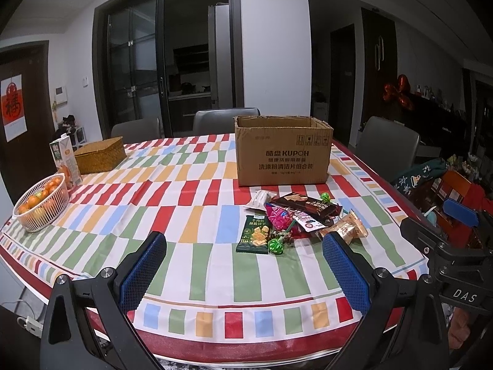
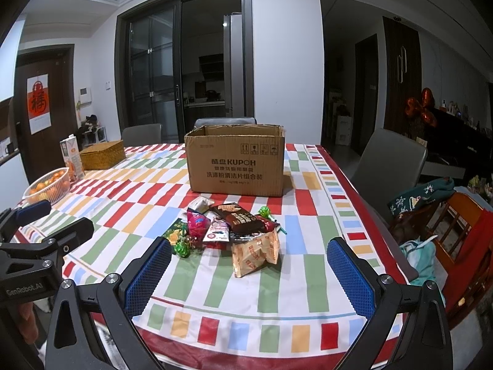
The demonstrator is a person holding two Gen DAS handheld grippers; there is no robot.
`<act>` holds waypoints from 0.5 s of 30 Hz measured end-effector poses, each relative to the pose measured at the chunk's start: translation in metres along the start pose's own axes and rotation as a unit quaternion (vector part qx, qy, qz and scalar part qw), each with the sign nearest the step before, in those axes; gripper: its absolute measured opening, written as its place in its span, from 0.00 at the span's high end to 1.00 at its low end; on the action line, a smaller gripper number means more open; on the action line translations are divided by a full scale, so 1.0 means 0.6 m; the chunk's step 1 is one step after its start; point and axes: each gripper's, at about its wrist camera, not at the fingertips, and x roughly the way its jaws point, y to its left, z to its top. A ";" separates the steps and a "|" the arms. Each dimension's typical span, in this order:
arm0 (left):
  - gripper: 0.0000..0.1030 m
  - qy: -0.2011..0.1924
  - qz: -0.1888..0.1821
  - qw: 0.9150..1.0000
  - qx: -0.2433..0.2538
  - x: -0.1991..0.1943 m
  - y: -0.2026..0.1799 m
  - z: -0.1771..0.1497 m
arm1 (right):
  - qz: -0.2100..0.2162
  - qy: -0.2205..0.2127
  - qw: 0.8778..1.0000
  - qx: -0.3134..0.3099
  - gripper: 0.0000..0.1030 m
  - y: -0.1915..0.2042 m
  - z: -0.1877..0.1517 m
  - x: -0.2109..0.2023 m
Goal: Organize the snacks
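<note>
A pile of snack packets (image 1: 295,215) (image 2: 228,225) lies on the striped tablecloth in front of an open cardboard box (image 1: 283,151) (image 2: 235,162). The pile includes a green biscuit packet (image 1: 255,238), a dark chocolate packet (image 2: 238,217), a tan packet (image 2: 255,254), a pink packet (image 2: 197,220) and green wrapped candies (image 1: 275,245). My left gripper (image 1: 245,265) is open and empty, above the table's near edge, short of the pile. My right gripper (image 2: 249,273) is open and empty, just before the tan packet. Each gripper shows at the other view's edge.
A white basket of oranges (image 1: 41,205), a juice carton (image 1: 66,160) and a woven box (image 1: 100,154) stand at the far left. Grey chairs (image 2: 391,169) surround the table (image 1: 185,203). A wooden chair with clothes (image 2: 446,222) stands at the right.
</note>
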 end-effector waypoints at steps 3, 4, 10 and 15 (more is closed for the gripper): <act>0.00 -0.002 0.000 1.000 0.001 -0.001 0.000 0.000 | 0.000 0.000 1.000 0.000 0.01 0.000 0.000 0.000; 0.00 -0.003 0.000 1.000 0.001 -0.002 0.001 0.001 | 0.000 0.001 1.000 0.001 0.01 0.000 0.000 0.000; 0.00 -0.004 0.001 1.000 0.002 -0.004 0.002 0.002 | 0.000 0.000 1.000 0.001 0.01 0.000 0.000 0.000; 0.00 -0.004 0.001 1.000 0.002 -0.005 0.002 0.002 | 0.000 0.000 1.000 0.001 0.01 0.000 0.000 0.000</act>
